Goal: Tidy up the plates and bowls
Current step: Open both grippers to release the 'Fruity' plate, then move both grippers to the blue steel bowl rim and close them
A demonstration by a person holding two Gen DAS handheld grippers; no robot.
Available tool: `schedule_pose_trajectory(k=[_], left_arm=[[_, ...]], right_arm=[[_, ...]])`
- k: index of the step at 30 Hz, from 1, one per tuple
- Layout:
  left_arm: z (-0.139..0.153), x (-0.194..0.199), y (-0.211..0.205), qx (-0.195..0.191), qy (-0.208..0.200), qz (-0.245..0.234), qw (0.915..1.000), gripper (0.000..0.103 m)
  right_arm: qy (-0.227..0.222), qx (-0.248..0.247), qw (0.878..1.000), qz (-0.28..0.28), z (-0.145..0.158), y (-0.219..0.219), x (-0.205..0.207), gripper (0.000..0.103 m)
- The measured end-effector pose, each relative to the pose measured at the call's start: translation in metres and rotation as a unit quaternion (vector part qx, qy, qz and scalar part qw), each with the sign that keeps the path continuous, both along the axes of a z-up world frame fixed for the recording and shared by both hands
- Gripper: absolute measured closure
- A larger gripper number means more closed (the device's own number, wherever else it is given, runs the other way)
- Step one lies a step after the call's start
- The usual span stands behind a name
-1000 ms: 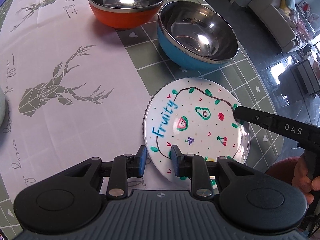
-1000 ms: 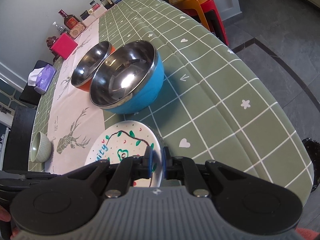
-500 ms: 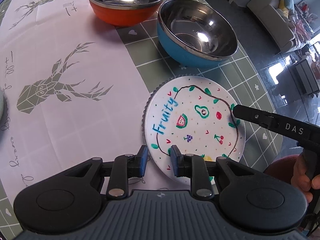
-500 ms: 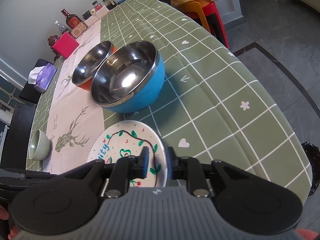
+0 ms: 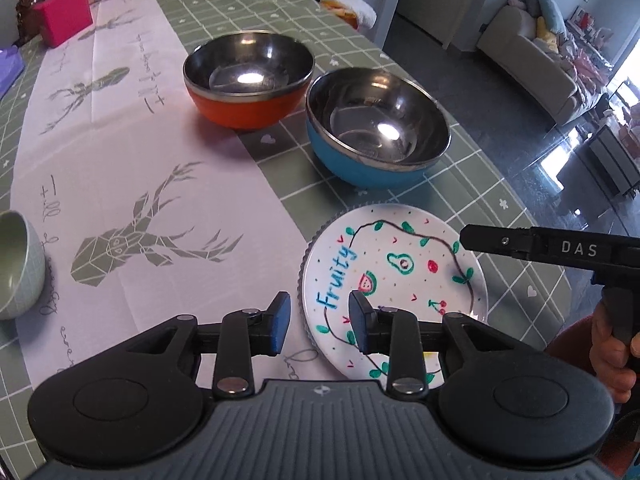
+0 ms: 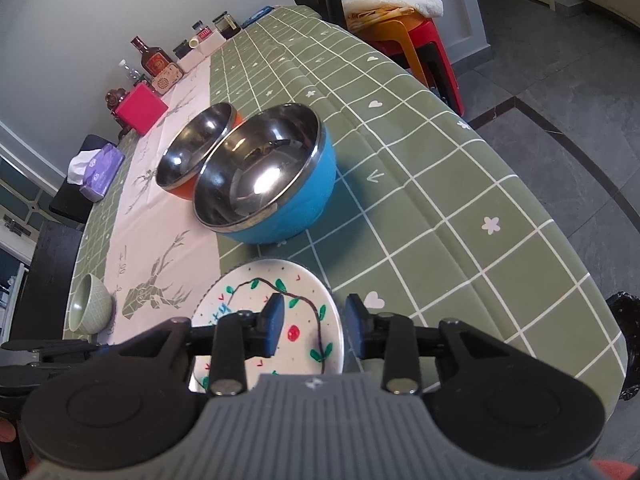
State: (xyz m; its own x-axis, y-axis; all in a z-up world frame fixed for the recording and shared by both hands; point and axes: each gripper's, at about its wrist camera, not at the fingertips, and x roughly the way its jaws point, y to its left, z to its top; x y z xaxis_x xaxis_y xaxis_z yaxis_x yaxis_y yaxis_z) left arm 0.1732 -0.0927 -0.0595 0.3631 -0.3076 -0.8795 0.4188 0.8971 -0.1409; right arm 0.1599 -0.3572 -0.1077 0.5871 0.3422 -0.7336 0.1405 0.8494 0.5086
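Both grippers — left gripper (image 5: 316, 322) and right gripper (image 6: 314, 322) — stand spread, holding nothing, over the plate (image 5: 400, 272). Next, likely nest the blue bowl (image 5: 376, 140) in the orange bowl (image 5: 248, 80) — pinch its rim squarely and lift level

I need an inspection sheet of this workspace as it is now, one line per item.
Surface: table with green checked cloth, white deer runner.
Job's things: Fruity plate flat near the table edge; blue bowl, orange bowl, green bowl upright, apart.
Clutter: pink box, tissue pack, bottles at far end.
Grippers: left gripper and right gripper open, holding nothing.
Cables: nothing seen.
Surroundings: sofa, stacked stools.
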Motion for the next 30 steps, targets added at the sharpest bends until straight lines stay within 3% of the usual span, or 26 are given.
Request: schedule_pose_trajectory(k=[9, 14, 20, 27, 30], left_arm=[[0.021, 0.013, 0.005, -0.107, -0.071, 0.019, 0.9915, 0.057], [0.019, 0.037, -0.005, -0.11, -0.071, 0.036, 0.9908, 0.044], [0.01, 0.062, -0.009, -0.118, -0.06, 0.058, 0.9895, 0.039], [-0.005, 0.077, -0.011, -0.134, -0.055, 0.089, 0.9855, 0.038], [-0.012, 0.077, -0.014, -0.122, -0.069, 0.108, 0.9843, 0.038]], right_arm=[[-0.017, -0.011, 1.0, 0.015, 0.011, 0.005, 0.005, 0.068], [-0.016, -0.022, 1.0, 0.012, 0.024, -0.002, 0.024, 0.068], [-0.031, -0.061, 0.997, 0.026, 0.045, 0.0, 0.053, 0.047], [-0.027, -0.088, 0.996, 0.015, 0.039, 0.001, 0.081, 0.047], [-0.023, -0.083, 0.996, 0.007, 0.031, -0.002, 0.088, 0.047]])
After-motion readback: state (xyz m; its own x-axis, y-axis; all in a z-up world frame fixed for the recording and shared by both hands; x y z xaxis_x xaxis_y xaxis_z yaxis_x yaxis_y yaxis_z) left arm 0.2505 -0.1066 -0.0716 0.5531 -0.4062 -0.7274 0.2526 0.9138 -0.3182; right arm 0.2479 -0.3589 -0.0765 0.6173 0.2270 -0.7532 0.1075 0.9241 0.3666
